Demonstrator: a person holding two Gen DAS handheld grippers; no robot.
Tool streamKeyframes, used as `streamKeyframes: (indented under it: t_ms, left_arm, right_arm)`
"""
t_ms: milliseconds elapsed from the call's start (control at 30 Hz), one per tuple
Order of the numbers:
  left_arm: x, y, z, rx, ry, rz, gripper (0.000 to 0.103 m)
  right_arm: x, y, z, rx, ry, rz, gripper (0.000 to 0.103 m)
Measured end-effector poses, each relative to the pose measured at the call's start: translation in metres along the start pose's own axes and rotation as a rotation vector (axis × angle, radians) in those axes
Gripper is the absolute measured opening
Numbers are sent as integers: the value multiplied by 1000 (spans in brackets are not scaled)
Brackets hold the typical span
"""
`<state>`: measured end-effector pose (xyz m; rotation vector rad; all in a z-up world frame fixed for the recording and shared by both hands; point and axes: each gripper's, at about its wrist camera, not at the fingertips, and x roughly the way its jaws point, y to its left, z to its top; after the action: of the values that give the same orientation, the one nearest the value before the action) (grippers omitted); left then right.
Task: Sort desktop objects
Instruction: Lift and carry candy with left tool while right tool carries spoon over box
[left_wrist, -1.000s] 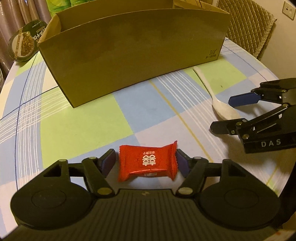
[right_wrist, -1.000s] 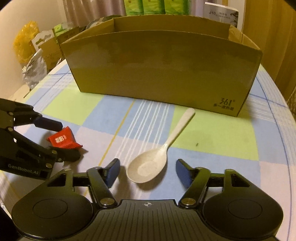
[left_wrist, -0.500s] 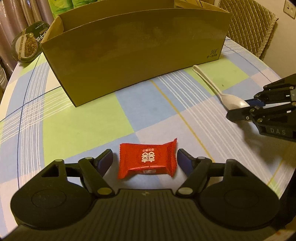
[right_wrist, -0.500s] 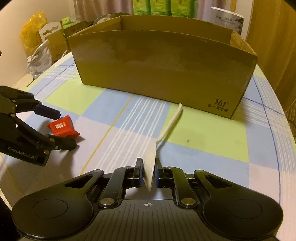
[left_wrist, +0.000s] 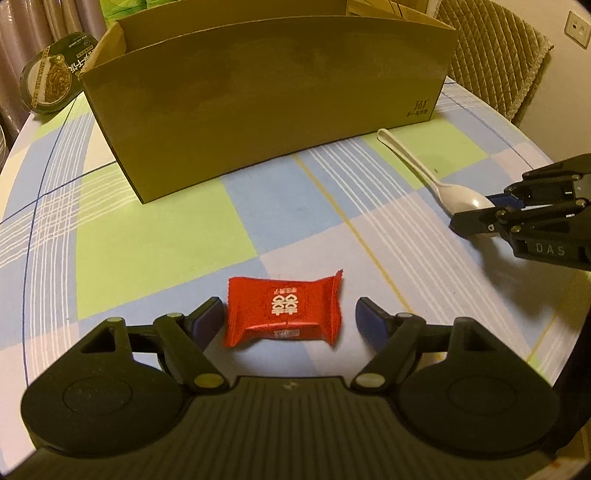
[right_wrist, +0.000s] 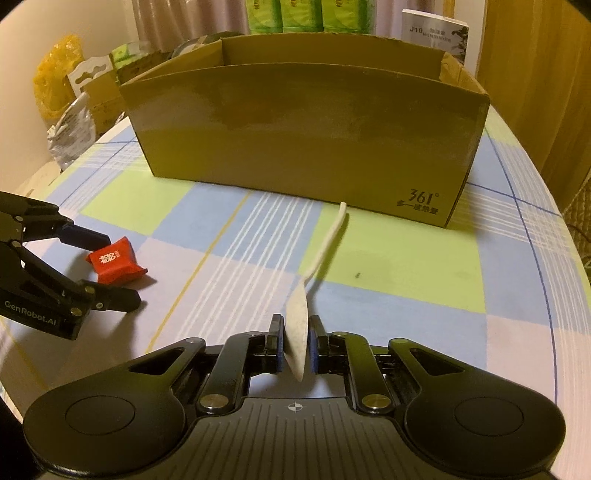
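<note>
**Jaws status: right closed on spoon, left open around candy**

Right jaws (right_wrist: 296, 349) are closed on the bowl of the white spoon (right_wrist: 297, 332), which stands on edge between the pads. Its handle runs forward, and the far tip lies just beside the front wall of the cardboard box (right_wrist: 306, 136). From the left wrist view, the spoon (left_wrist: 439, 184) is low over the worktop (left_wrist: 155, 236); I cannot tell whether it is clear of the surface.

Left jaws (left_wrist: 290, 321) are spread wide around the red candy (left_wrist: 282, 314). The candy lies flat on the worktop, one pad just beside its left end and a visible gap at its right end. Nothing is held on this side.

Step in hand, as I judge it: pick-up of two items for sorting. The spoon grasp is made; the candy grasp is not yet made. The box reads as the likely destination.

Next move calls for:
1. Closing my left jaws evenly on the candy, since the soft wrapper may crumple or slide.
2. Raising the spoon high enough for its long handle to pass over the box wall.
3. Keeping the two grippers well apart during the carry.
</note>
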<state>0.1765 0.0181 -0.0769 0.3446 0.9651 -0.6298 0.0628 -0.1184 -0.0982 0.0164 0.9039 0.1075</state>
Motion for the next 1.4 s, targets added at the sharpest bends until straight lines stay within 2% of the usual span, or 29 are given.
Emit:
streamKeyframes:
  t_ms: [300, 400, 467, 567, 800, 1400]
  left_arm:
    - [2, 8, 2, -24, -7, -10, 71]
    - [1, 7, 3, -12, -11, 3, 60]
    - [-1, 8, 4, -17, -13, 3, 46]
    - [-3, 8, 4, -10, -8, 2, 41]
    - [-13, -1, 4, 23, -32, -20, 39]
    - [-40, -5, 3, 5, -109, -9, 38]
  right_arm:
    - [2, 12, 0, -93, 0, -8, 6]
    - [2, 14, 0, -116, -8, -11, 6]
    - [0, 16, 0, -130, -18, -17, 5]
    - [-2, 17, 0, -140, -29, -21, 5]
    - [-9, 22, 1, -161, -54, -19, 5]
    - [-33, 41, -8, -220, -135, -30, 5]
